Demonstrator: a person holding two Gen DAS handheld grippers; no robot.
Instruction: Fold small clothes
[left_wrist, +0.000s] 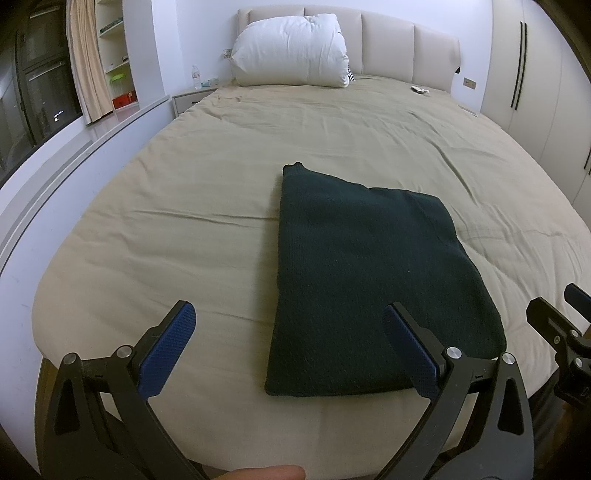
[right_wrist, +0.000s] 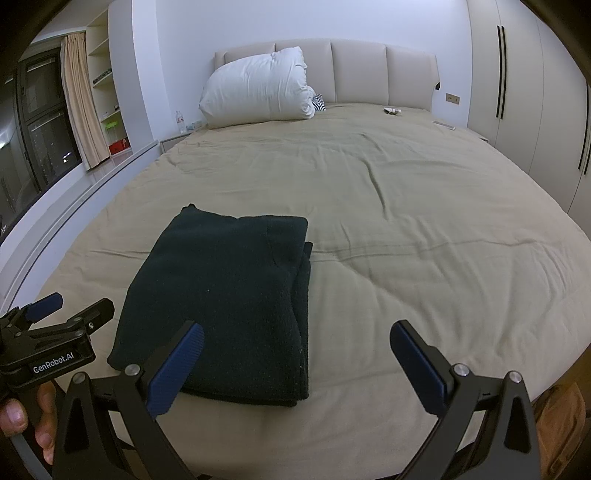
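Cloth: a dark green knit cloth (left_wrist: 369, 280), folded into a long shape, flat on the bed (left_wrist: 184, 221) near the foot end.
Feel: it looks thick and soft, so I think it will bend and sag when lifted. It does not look heavy or slippery.
Layers: in the right view the right edge shows stacked layers (right_wrist: 304, 295), so it is already folded over.
Where to hold: I think the two near corners are best, pinching all the layers at once so none slide apart.
Left tongs (left_wrist: 291, 343): wide open, holding nothing, above the near left part of the cloth.
Right tongs (right_wrist: 295, 365): wide open, holding nothing, above the near right edge of the cloth.
Hand: some fingers (right_wrist: 22, 421) grip the left tool's handle.
Bed: a tan sheet with small wrinkles.
Far end: a white pillow (left_wrist: 291, 51) leans on the headboard (left_wrist: 406, 44).
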